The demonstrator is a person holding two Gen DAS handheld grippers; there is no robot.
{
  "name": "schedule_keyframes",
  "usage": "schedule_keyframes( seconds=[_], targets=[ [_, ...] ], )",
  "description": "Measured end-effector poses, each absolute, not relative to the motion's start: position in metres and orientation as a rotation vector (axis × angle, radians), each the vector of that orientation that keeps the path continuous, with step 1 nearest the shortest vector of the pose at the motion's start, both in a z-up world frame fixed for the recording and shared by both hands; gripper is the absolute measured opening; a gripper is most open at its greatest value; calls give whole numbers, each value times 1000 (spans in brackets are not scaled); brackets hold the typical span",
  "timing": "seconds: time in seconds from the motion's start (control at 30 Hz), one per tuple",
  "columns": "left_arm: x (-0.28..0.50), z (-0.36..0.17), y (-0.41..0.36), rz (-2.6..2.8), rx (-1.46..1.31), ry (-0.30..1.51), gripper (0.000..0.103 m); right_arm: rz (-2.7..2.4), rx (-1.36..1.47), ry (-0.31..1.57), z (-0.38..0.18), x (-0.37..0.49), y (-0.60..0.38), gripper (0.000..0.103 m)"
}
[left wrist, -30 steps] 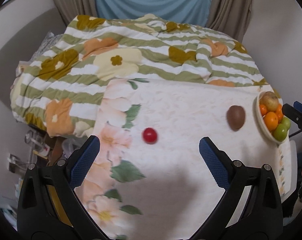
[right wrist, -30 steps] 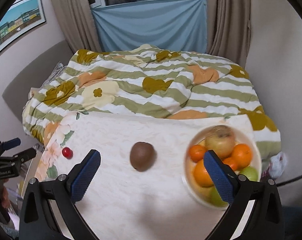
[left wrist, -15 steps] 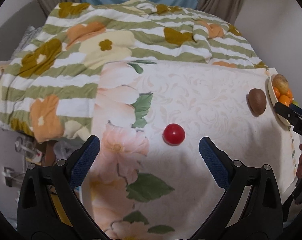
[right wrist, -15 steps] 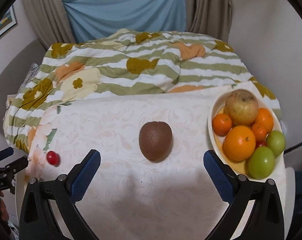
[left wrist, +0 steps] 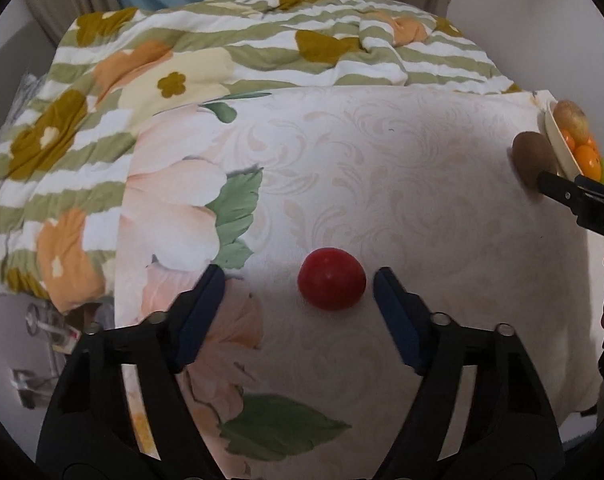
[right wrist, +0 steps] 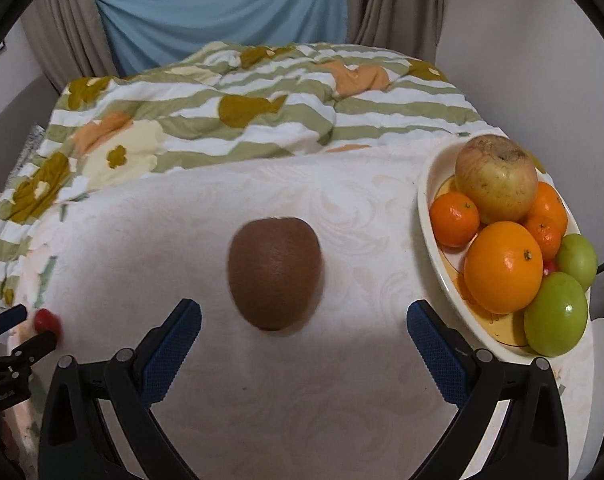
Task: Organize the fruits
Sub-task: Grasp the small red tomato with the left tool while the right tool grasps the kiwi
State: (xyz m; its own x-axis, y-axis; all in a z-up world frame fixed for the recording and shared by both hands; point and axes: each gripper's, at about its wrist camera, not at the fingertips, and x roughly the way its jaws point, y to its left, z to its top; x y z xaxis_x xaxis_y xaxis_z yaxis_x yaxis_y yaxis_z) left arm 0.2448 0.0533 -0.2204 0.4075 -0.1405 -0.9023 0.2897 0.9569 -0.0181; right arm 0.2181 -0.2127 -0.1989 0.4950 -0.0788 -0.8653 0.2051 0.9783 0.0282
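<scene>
A small red fruit (left wrist: 331, 279) lies on the white floral cloth, between the open pads of my left gripper (left wrist: 300, 280), nearer the right pad and touching neither. A brown kiwi (right wrist: 275, 272) lies just ahead of my open right gripper (right wrist: 303, 316), left of a cream bowl (right wrist: 431, 236) holding oranges, green apples and a yellow apple. In the left wrist view the kiwi (left wrist: 533, 156) and bowl (left wrist: 557, 140) sit at the far right, with the right gripper's fingers (left wrist: 569, 192) beside the kiwi. The red fruit (right wrist: 47, 320) shows at the right wrist view's left edge.
A rumpled green-striped floral quilt (left wrist: 238, 56) lies on the bed behind the table. The table's left edge (left wrist: 122, 264) drops to floor clutter. A blue cloth (right wrist: 230, 16) and curtains hang at the back wall.
Both grippers have moved forward and down. The left one's pads now flank the red fruit and have narrowed. The right one has come close to the kiwi.
</scene>
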Motion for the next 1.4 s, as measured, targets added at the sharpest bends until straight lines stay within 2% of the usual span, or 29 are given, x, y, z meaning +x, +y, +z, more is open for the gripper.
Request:
schedule_keyframes(
  seconds=[0.03,0.13,0.2,0.37,0.47,0.5,0.57,0.7,0.77,0.9,1.07,1.4],
  targets=[
    [246,-222,52,-276,154,1122,72,-172,139,1041,-201,219,-214,103],
    [249,-226,48,-282,167,1125,72,-171,139,1044,-203,222,-215,103],
    [249,-225,47,-293,179,1116,67,-172,139,1043,-204,224,-216,103],
    [246,-224,41,-322,197,1104,48,-178,146,1035,-205,227,-217,101],
    [244,-223,36,-333,210,1100,41,-173,146,1041,-207,229,-217,97],
    [244,-223,35,-332,218,1099,41,-175,143,1040,-207,230,-216,97],
    [244,-222,35,-336,219,1100,41,-169,144,1041,-208,231,-217,86],
    [246,-223,39,-343,196,1109,41,-160,145,1038,-211,236,-216,84],
    [246,-223,39,-338,203,1108,41,-152,144,1037,-213,239,-215,75],
    [247,-223,39,-337,207,1108,41,-141,143,1028,-214,243,-213,69],
    [247,-222,40,-333,198,1109,41,-121,136,1011,-213,245,-207,52],
    [243,-212,56,-306,124,1104,41,-120,150,988,-200,240,-207,50]
  ],
)
